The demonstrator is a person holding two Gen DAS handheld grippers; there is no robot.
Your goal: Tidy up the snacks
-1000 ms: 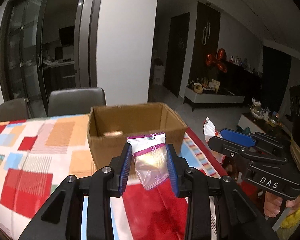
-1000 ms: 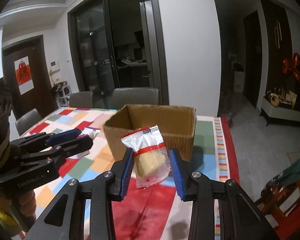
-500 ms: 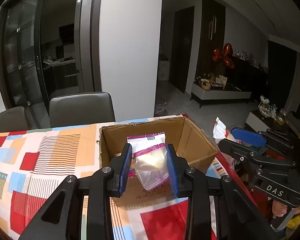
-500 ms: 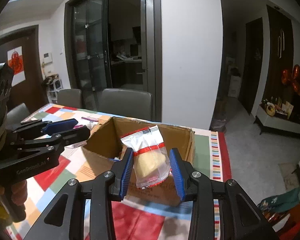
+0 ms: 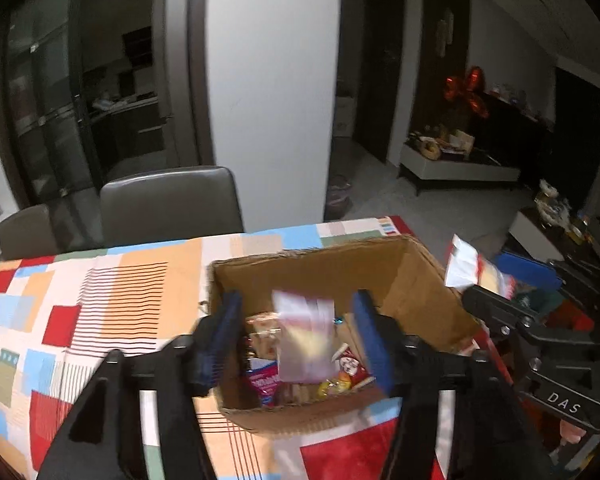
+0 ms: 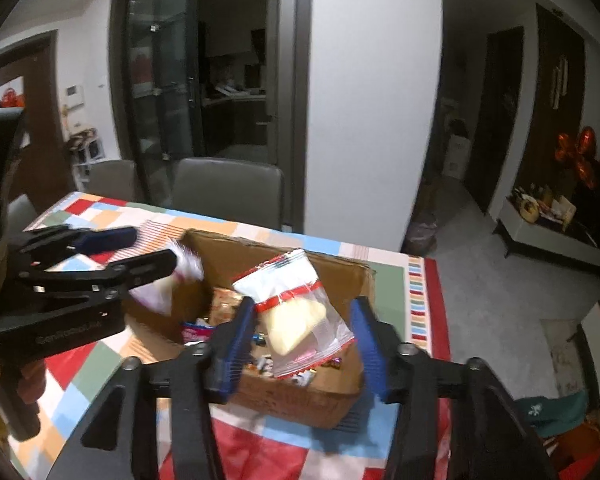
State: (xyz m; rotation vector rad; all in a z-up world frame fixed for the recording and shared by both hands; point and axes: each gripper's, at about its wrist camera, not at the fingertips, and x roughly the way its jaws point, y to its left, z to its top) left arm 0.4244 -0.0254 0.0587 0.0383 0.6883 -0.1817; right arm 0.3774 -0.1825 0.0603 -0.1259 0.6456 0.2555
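Observation:
An open cardboard box (image 5: 412, 280) with several snacks inside stands on the patchwork tablecloth; it also shows in the right wrist view (image 6: 352, 276). My left gripper (image 5: 300, 344) is open over the box, and a blurred purple-striped snack packet (image 5: 305, 340) is loose between its fingers, falling. My right gripper (image 6: 304, 344) is open over the box too, and a red-striped packet with a yellow cake (image 6: 296, 316) is loose between its fingers, tilted and touching the left pad. The right gripper and its packet (image 5: 476, 272) appear at the right of the left wrist view.
The tablecloth (image 5: 100, 300) covers the table. Grey chairs (image 5: 172, 204) stand at the far edge. The table's right edge (image 6: 436, 320) drops to the floor. A white pillar (image 6: 372, 100) stands behind.
Both grippers moved forward over the box and tilted down, showing the snacks inside. Both opened wide and let go of their packets, which are now dropping.

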